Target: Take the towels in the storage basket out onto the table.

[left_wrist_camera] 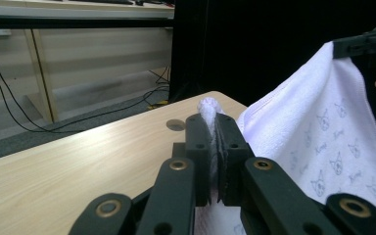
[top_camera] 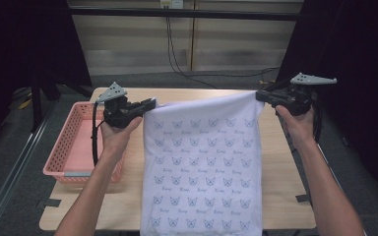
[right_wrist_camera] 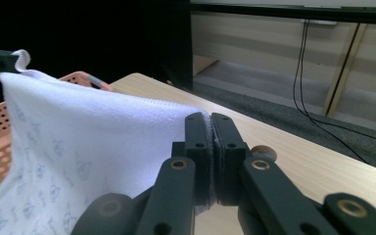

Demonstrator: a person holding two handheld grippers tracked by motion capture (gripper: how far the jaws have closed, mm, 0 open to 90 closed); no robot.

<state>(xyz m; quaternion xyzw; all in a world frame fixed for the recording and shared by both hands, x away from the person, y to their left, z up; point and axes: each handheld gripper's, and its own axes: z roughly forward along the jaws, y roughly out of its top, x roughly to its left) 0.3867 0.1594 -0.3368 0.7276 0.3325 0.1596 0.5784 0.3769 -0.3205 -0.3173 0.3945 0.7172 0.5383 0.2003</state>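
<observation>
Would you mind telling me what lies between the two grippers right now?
The white patterned towel spans the gap: the left gripper pinches one top corner, the right gripper the other, its top edge stretched between them above the table, as the high view shows.

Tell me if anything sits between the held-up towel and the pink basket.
Nothing visible does. The towel hangs from both grippers, left gripper and right gripper, each shut on a top corner. The pink basket stands to its left, past the left hand, with bare table between.
</observation>
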